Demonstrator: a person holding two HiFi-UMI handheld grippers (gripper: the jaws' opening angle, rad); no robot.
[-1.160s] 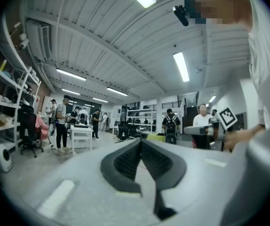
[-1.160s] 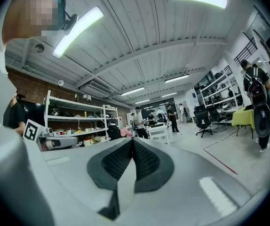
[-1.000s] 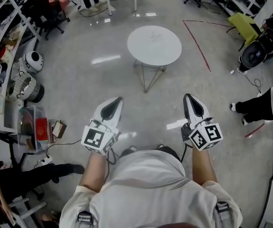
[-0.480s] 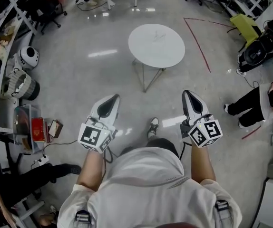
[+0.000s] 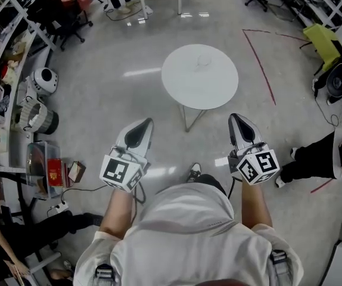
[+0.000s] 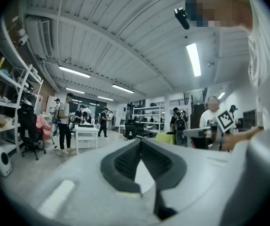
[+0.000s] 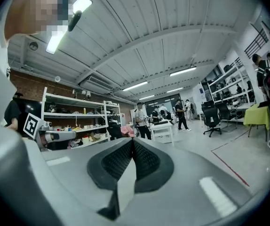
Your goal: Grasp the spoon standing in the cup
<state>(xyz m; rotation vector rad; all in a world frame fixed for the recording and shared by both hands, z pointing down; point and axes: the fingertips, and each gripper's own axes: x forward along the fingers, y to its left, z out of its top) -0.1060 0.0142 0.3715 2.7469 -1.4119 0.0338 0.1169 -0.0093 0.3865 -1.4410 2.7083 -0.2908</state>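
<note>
A round white table (image 5: 199, 76) stands on the grey floor ahead of me in the head view. Near its middle is a small pale see-through object (image 5: 204, 60), too small to tell as a cup or spoon. My left gripper (image 5: 146, 123) and right gripper (image 5: 235, 119) are held at waist height, well short of the table, both pointing forward. In the left gripper view the left gripper (image 6: 141, 140) has its jaws pressed together with nothing between them. The right gripper (image 7: 133, 140) looks the same in its own view. Neither gripper view shows the table.
Shelving (image 5: 4, 52) lines the left side, with a white round machine (image 5: 43, 79), a bin (image 5: 37, 117) and a box of red items (image 5: 53, 171) on the floor beside it. A seated person's legs (image 5: 305, 159) are at the right. Red tape (image 5: 260, 58) marks the floor.
I have stepped forward: the table has slid lower and to the right in the head view. Both grippers keep the same pose and stay shut.
</note>
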